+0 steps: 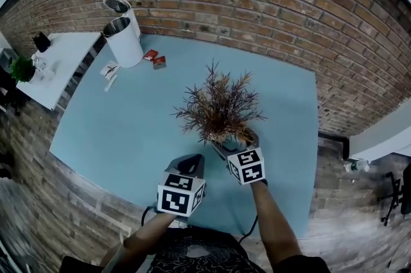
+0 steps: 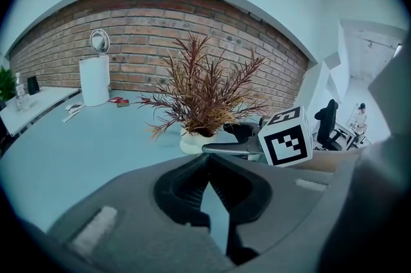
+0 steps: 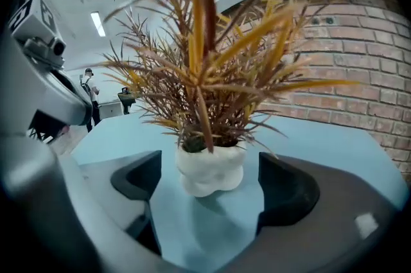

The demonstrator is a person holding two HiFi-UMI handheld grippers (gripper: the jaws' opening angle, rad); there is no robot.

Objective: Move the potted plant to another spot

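Right gripper (image 3: 210, 180) jaws spread wide either side of the potted plant (image 3: 207, 159), pads clear of its white pot, which stands near-right of centre on the blue table (image 1: 122, 130); left gripper (image 2: 207, 183), jaws pressed together, sits just left.

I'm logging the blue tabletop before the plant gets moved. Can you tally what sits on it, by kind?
Potted plant with reddish-brown leaves in a white pot: 1
White cylindrical bin with raised lid: 1
Small red flat packets: 2
Pale flat cards: 2
Total: 6
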